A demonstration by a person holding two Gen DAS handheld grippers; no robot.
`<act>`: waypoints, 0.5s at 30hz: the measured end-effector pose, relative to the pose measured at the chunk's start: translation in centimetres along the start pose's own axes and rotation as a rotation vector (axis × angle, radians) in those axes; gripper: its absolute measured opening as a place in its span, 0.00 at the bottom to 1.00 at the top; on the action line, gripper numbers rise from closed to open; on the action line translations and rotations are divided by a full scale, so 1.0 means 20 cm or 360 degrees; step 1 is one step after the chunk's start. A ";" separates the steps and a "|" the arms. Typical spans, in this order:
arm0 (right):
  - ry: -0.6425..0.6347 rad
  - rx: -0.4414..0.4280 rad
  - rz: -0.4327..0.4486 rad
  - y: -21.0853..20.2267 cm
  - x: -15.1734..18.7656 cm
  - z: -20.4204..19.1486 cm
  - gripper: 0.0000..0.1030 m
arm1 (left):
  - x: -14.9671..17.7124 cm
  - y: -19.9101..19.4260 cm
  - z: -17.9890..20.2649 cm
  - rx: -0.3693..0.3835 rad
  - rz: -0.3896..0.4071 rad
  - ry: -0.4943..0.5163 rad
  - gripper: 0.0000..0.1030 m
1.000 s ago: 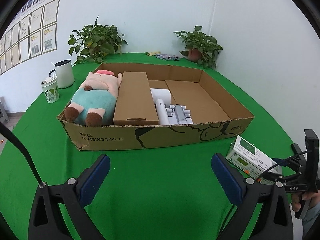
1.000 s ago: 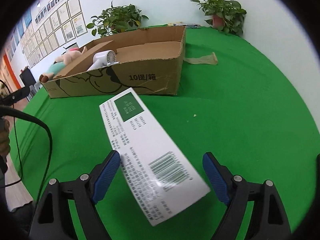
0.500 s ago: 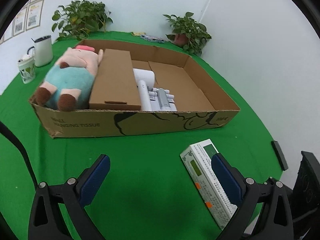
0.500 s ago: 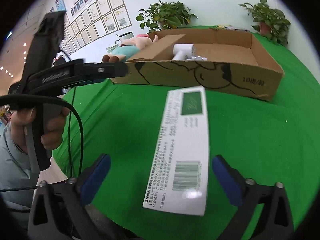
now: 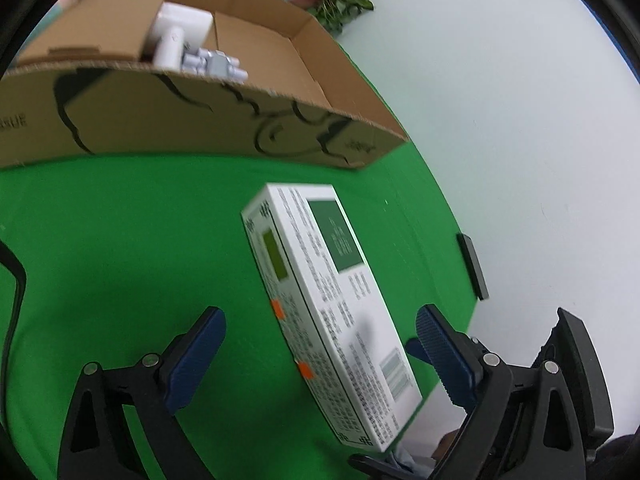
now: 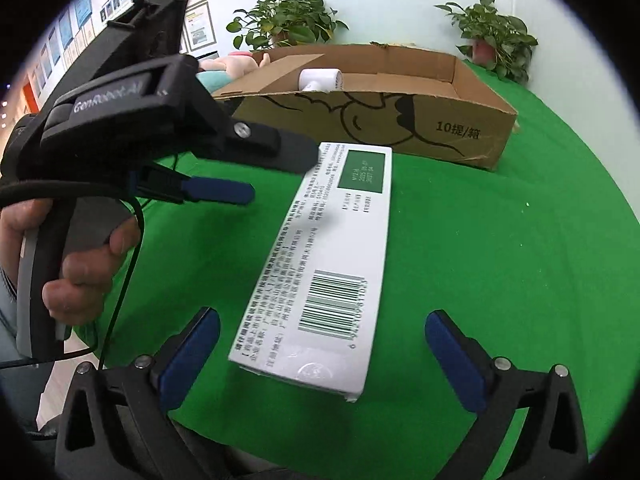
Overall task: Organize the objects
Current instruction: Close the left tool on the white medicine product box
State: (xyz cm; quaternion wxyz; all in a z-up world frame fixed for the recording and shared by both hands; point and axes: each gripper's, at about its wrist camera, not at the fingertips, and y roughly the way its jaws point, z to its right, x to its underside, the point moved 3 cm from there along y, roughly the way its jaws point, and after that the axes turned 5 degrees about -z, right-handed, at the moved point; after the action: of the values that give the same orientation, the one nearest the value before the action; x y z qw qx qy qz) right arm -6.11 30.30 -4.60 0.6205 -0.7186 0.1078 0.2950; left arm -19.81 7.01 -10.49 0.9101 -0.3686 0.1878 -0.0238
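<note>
Both grippers' blue-padded fingers are spread wide, nothing clamped. Left gripper (image 5: 320, 354) sits at the bottom of its own view w/ the white box (image 5: 330, 308) lying flat on the green table cover (image 5: 120, 240) between its pads, no contact on either side. Right gripper (image 6: 322, 354) is same deal: bottom of frame, pads either side of the box's barcode end, gaps both sides. Box runs from lower centre up toward frame centre, green label at the far end. Seen from the right wrist cam, the left gripper fills the upper left, held in a hand (image 6: 80, 264), its blue pad beside the box's left edge. Cardboard tray (image 6: 380, 120) sits across the top of the frame, just past the box; white hair dryer (image 6: 320, 79) and pink plush (image 6: 236, 62) inside. Potted plants (image 6: 494, 36) behind, along the wall.
</note>
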 end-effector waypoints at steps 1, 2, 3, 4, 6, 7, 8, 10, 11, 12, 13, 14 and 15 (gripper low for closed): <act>-0.0014 0.0012 0.0000 0.01 0.00 -0.01 0.99 | 0.01 0.02 0.01 0.0019 -0.0019 0.0002 0.93; -0.0032 0.0041 0.0005 0.00 0.00 -0.02 0.99 | 0.02 0.04 0.02 0.0038 -0.0038 0.0005 0.91; -0.0044 0.0059 0.0010 0.01 -0.01 -0.03 0.99 | 0.03 0.06 0.02 0.0053 -0.0059 0.0008 0.89; -0.0053 0.0069 0.0011 0.03 -0.02 -0.03 0.99 | 0.03 0.06 0.03 0.0061 -0.0053 0.0012 0.89; -0.0060 0.0062 0.0014 0.03 -0.03 -0.05 0.99 | 0.03 0.08 0.03 0.0092 -0.0051 -0.0007 0.89; -0.0066 0.0059 0.0016 0.04 -0.03 -0.05 0.98 | 0.03 0.09 0.03 0.0117 -0.0054 -0.0022 0.86; -0.0079 0.0071 0.0018 0.04 -0.03 -0.06 0.94 | 0.03 0.09 0.03 0.0139 -0.0064 -0.0036 0.83; -0.0100 0.0110 0.0021 0.04 -0.03 -0.07 0.86 | 0.03 0.11 0.03 0.0157 -0.0085 -0.0039 0.77; -0.0115 0.0139 0.0021 0.05 -0.04 -0.08 0.77 | 0.03 0.11 0.03 0.0156 -0.0081 -0.0037 0.77; -0.0134 0.0172 0.0019 0.06 -0.03 -0.09 0.69 | 0.03 0.12 0.03 0.0158 -0.0079 -0.0035 0.77; -0.0159 0.0201 0.0026 0.07 -0.03 -0.10 0.69 | 0.03 0.12 0.02 0.0157 -0.0076 -0.0034 0.77; -0.0176 0.0216 0.0038 0.07 -0.03 -0.11 0.69 | 0.03 0.12 0.02 0.0156 -0.0073 -0.0033 0.77; -0.0180 0.0222 0.0044 0.06 -0.02 -0.12 0.69 | 0.03 0.12 0.02 0.0155 -0.0072 -0.0036 0.77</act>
State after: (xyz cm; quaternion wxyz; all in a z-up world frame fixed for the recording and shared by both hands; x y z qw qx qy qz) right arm -6.47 27.66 -5.25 0.6700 -0.6543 0.1028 0.3353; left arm -19.31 8.89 -12.00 0.9283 -0.3282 0.1679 -0.0493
